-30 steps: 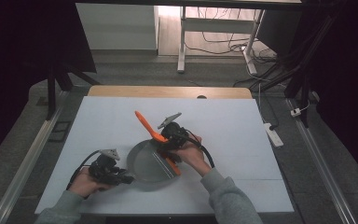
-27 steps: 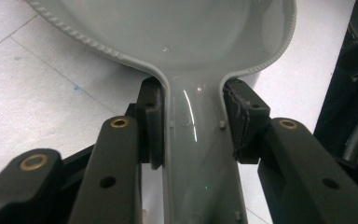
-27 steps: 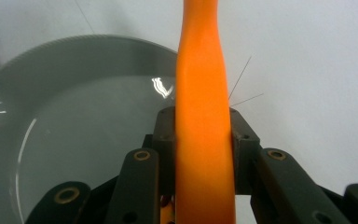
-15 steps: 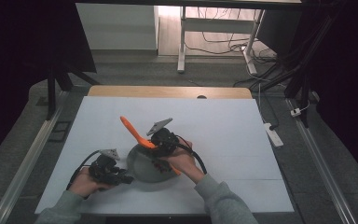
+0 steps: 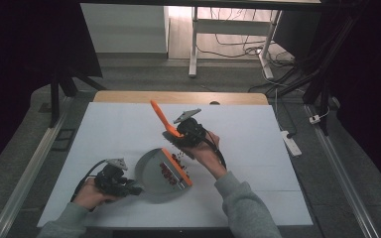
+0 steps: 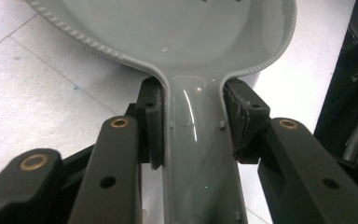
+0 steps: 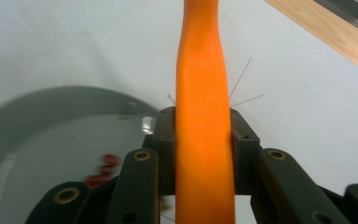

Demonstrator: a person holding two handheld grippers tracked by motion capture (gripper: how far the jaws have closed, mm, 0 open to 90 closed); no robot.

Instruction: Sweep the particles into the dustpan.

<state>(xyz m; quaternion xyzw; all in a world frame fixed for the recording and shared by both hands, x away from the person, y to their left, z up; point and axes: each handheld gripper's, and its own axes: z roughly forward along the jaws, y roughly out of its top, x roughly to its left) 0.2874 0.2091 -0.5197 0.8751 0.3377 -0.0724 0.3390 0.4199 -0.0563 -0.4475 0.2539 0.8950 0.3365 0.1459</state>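
Glossy plastic dustpan (grey); matt brush handle.

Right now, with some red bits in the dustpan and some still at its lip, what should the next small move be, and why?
Probably one more short sweep: the right hand-held gripper draws the orange brush toward the grey dustpan, since a few red bits lie by its orange lip. The left hand-held gripper grips the pan's handle and should hold it flat.

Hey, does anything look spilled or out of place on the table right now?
Yes: a few small red bits lie on the white table just past the orange lip of the grey dustpan; the rest are inside the pan.
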